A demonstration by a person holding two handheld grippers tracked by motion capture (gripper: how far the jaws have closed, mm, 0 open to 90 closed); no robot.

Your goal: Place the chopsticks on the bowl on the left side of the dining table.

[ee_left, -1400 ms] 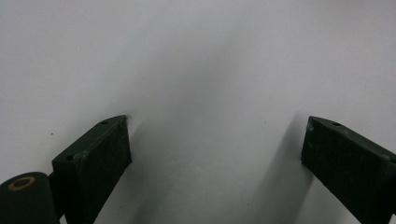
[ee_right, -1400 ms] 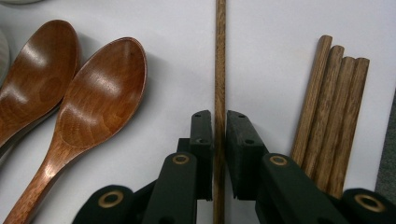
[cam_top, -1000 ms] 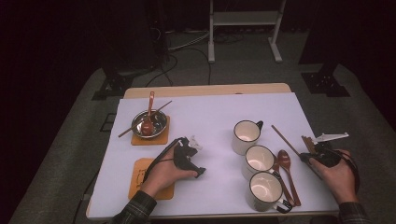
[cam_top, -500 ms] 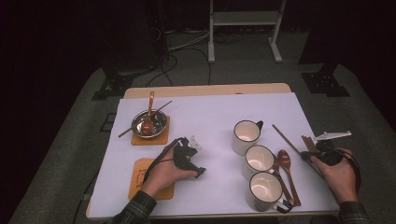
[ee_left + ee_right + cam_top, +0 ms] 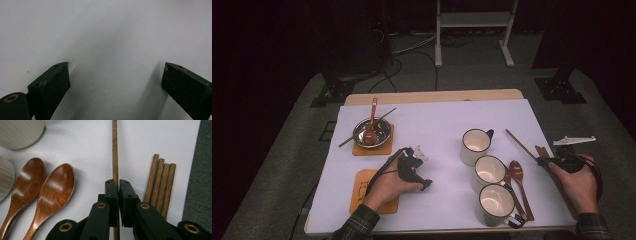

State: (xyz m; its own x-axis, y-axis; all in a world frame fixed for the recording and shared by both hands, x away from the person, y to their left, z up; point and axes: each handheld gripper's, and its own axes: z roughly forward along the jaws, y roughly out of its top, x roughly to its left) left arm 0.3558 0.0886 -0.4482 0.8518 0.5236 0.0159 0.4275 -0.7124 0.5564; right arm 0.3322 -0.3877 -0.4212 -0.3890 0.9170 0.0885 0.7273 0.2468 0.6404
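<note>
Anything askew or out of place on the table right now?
Mostly tidy. One thin wooden chopstick lies slanted across the metal bowl, beside an upright wooden spoon. The right gripper is shut on a single wooden chopstick, apart from four bundled wooden sticks.

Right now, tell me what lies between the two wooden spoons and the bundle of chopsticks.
A single chopstick, clamped in the right hand-held gripper, lies between the spoons and the bundle of chopsticks, as the right gripper view shows.
</note>
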